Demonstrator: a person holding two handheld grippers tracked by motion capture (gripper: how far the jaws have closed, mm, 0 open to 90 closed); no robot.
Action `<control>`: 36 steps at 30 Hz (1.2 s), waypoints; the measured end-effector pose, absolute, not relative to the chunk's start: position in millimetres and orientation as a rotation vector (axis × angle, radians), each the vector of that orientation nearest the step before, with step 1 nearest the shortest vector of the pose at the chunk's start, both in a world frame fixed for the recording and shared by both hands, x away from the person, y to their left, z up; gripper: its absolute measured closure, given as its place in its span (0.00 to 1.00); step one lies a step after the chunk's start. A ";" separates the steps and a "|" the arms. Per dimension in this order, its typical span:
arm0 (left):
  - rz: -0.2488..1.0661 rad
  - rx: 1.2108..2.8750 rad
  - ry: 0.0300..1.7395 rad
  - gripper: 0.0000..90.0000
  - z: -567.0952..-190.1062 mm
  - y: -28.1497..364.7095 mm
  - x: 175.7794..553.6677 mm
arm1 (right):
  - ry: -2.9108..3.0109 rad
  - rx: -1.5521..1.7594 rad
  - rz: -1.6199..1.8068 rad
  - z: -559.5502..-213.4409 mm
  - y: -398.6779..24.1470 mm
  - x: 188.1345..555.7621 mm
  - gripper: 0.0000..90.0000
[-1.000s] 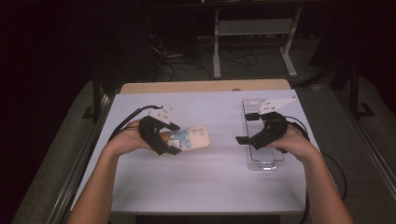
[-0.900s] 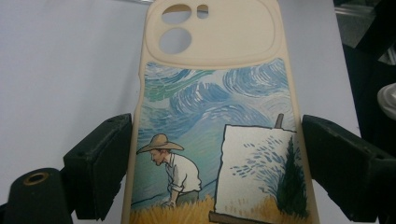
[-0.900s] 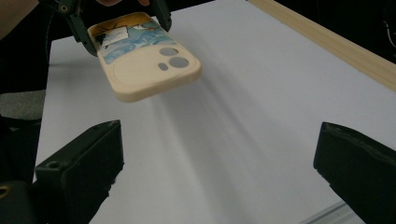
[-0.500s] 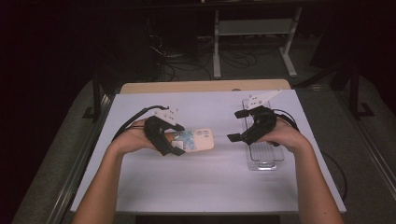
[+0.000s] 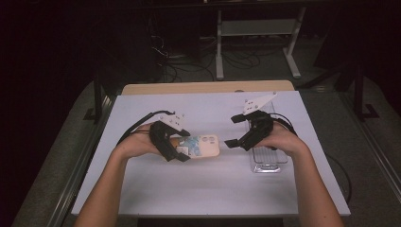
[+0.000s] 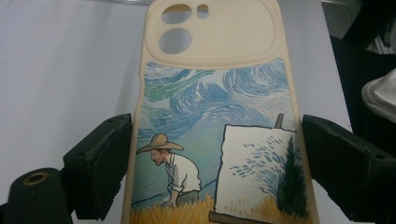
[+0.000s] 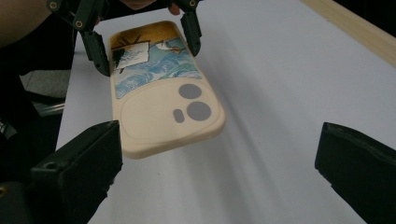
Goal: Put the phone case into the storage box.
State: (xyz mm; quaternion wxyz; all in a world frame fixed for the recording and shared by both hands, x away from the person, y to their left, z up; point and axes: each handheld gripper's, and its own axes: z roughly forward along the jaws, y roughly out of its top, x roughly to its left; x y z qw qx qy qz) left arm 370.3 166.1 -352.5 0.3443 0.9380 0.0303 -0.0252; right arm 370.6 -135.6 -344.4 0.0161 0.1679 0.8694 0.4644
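Currently the left tool [image 5: 177, 144] is clamped on the case [image 5: 201, 145], lifted above the worktop [image 5: 213, 184] centre. At 3 o'clock, the right tool [image 5: 236, 131] stands apart, unloaded. Handover apparently remains pending.

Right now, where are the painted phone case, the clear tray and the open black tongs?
Phone case [image 6: 219, 135], left gripper view: on its painted swirling sky.
Clear tray [image 5: 267, 163], high view: on its near end, below the hand.
Right tongs [image 5: 234, 130], high view: midway between the two open tips.
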 end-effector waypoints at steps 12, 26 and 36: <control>-0.077 2.448 0.042 0.13 -355.0 156.2 365.4 | 2.775 0.417 1.426 -352.5 -110.1 364.5 0.00; -0.073 2.459 0.021 0.13 -356.1 150.0 361.5 | 2.831 0.343 1.373 -359.6 -88.3 357.7 0.00; -0.065 2.470 0.006 0.13 -354.7 146.4 358.3 | 2.840 0.284 1.338 -361.6 -77.5 354.2 0.00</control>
